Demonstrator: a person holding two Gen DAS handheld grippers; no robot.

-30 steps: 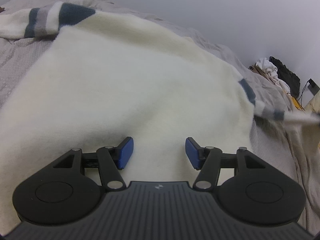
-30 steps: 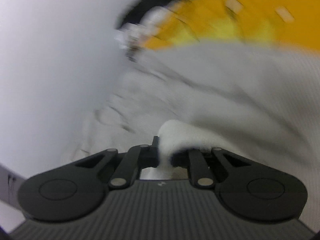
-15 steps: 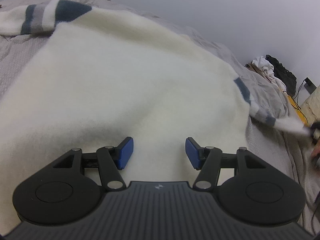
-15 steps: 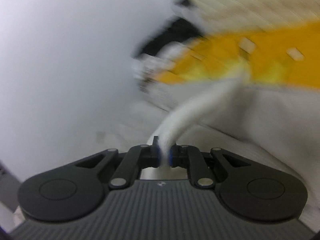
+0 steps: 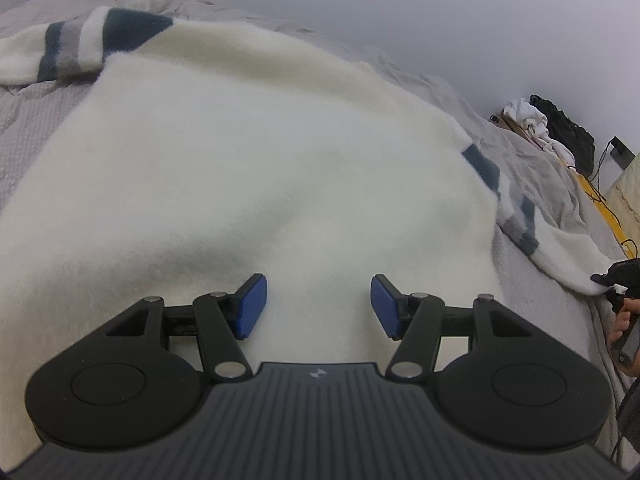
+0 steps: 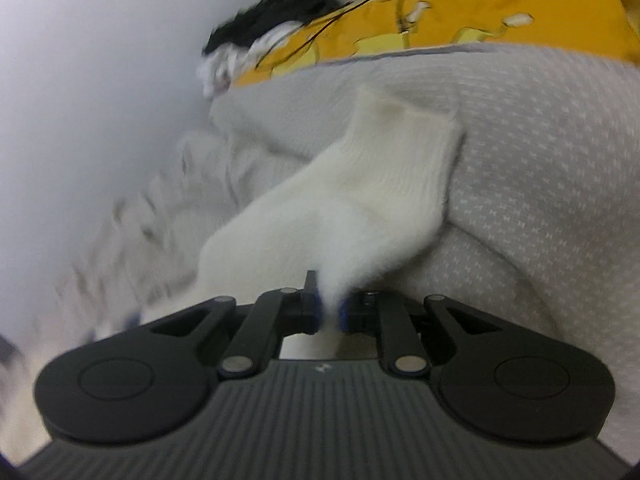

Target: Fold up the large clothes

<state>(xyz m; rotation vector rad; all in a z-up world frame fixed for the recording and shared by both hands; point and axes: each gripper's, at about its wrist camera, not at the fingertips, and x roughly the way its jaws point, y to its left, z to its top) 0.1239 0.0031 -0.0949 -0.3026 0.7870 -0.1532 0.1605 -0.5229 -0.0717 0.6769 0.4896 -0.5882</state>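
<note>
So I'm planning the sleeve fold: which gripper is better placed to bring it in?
Right. The right gripper is shut on the sleeve's cuff; the left gripper is open, empty, over the sweater's body.

left gripper (image 5: 318, 306): black linkage arms, silver pivot pins, ribbed grey body, small white logo, blue fingertip pads (image 5: 250, 306). right gripper (image 6: 329, 312): identical build.

No readable text, label, brand name or number shows in either view.

Sweater (image 5: 248, 152) spread flat on the bed (image 5: 532, 176), one sleeve (image 5: 60, 48) lying far left. Other sleeve (image 6: 360, 200) off right, over the bedcover. Clothes pile (image 5: 552, 128) behind at far right.
</note>
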